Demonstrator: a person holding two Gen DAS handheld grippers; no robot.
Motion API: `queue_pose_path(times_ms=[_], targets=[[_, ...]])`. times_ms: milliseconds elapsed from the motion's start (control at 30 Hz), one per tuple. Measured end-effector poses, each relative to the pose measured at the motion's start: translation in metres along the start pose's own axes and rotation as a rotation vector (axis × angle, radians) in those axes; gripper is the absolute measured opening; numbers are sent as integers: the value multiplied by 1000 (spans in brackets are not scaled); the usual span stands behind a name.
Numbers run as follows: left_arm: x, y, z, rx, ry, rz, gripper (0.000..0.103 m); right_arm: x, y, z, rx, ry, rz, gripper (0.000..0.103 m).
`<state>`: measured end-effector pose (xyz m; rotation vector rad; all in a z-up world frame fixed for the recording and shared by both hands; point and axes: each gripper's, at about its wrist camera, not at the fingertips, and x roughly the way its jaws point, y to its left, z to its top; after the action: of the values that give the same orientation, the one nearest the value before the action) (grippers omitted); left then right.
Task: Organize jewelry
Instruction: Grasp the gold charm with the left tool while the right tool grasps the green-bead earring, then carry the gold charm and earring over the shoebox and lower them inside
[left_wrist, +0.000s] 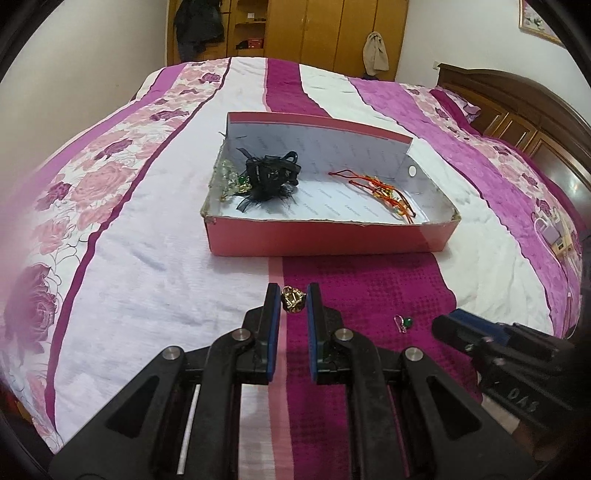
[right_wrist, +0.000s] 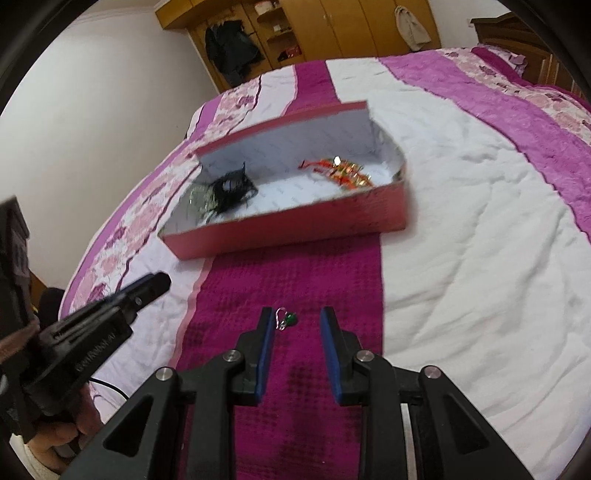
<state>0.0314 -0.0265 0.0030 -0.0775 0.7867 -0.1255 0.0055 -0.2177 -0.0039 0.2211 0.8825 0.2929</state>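
A gold ornament (left_wrist: 293, 300) lies on the magenta stripe of the bedspread between the tips of my open left gripper (left_wrist: 293, 301), with small gaps either side. A green-bead earring (left_wrist: 404, 322) lies to its right; in the right wrist view the earring (right_wrist: 287, 319) sits between the tips of my open right gripper (right_wrist: 297, 320), nearer the left finger. The pink box (left_wrist: 332, 238) (right_wrist: 280, 236) beyond holds a black feathered hair piece (left_wrist: 271, 175), pale beads (left_wrist: 227, 177) and red-orange cord bracelets (left_wrist: 384, 192).
The bed fills both views, with a wooden headboard (left_wrist: 517, 107) on the right and wardrobes (left_wrist: 314, 29) behind. A charger and cable (left_wrist: 554, 236) lie on the bed's right side. The right gripper shows in the left wrist view (left_wrist: 480, 339).
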Motion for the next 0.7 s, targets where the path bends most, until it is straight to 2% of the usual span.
queue_pose_path(times_ms=[600, 700], targets=[[8, 14, 0, -47, 12, -30, 5, 54, 18, -1, -60, 95, -40, 28], [9, 13, 1, -47, 12, -34, 5, 56, 21, -2, -81, 90, -52, 23]])
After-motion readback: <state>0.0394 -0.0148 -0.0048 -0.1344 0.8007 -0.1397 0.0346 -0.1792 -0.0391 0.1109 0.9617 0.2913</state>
